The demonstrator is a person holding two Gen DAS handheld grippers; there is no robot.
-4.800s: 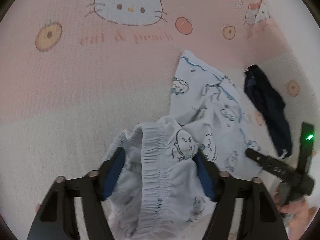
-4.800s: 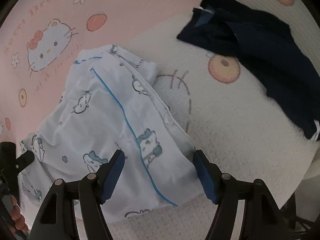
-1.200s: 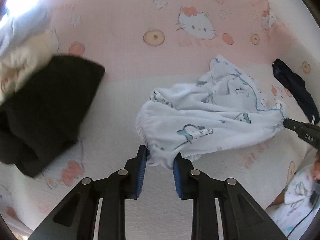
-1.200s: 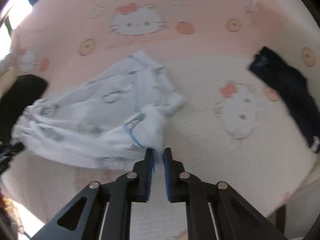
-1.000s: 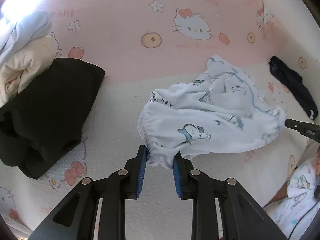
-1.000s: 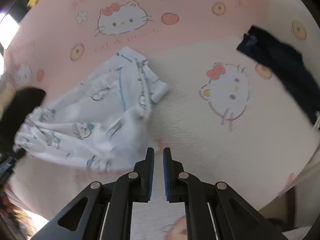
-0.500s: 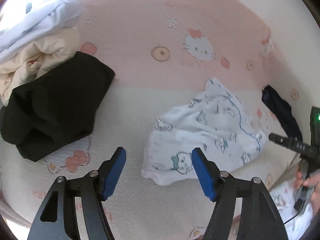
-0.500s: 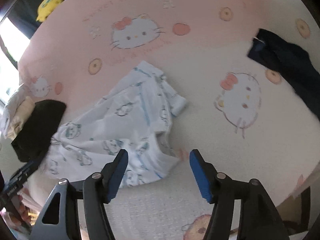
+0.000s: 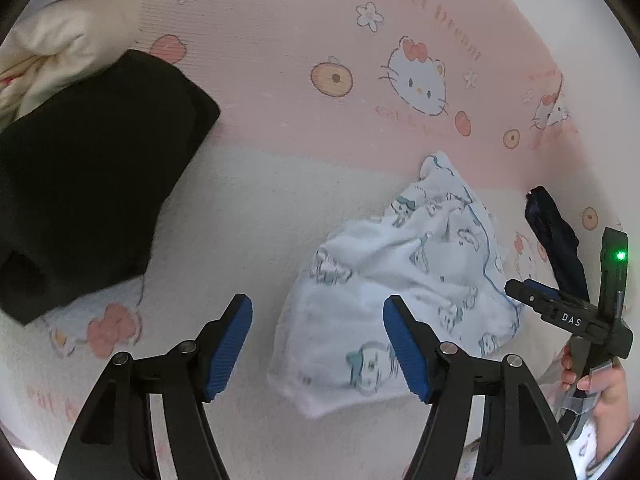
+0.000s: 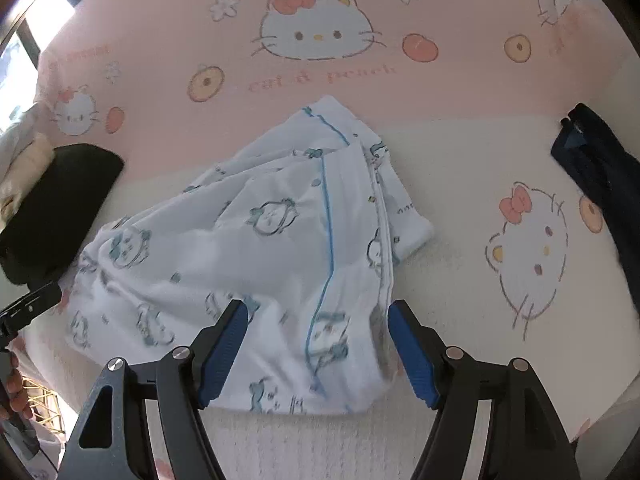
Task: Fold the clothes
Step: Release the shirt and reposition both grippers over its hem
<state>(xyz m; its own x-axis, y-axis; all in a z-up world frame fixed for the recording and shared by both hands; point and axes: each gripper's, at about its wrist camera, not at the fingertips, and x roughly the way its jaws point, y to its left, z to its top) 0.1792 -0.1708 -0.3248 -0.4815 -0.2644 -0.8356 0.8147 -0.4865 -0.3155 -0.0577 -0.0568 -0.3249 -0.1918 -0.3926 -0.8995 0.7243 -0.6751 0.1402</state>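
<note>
A white pyjama garment (image 9: 400,280) with blue cartoon prints and blue piping lies crumpled on the bed sheet (image 9: 260,208). My left gripper (image 9: 318,308) hangs open above the garment's near left corner, and its blue pads do not touch the cloth. In the right wrist view the same garment (image 10: 280,232) spreads out ahead. My right gripper (image 10: 316,312) hovers over its near edge with jaws still opening and nothing pressed between them. The right gripper's black finger (image 9: 560,312) shows at the garment's right side in the left wrist view.
A black garment (image 9: 80,184) lies at the left with a cream and white pile of clothes (image 9: 60,40) behind it. A dark navy garment (image 10: 600,168) lies at the right. The sheet (image 10: 460,168) is pink at the back, white in front. A hand (image 9: 600,384) holds the right gripper.
Both grippers were shut on the white garment and have opened and let it go. The garment has dropped onto the sheet. Both grippers have shifted sideways above it.
</note>
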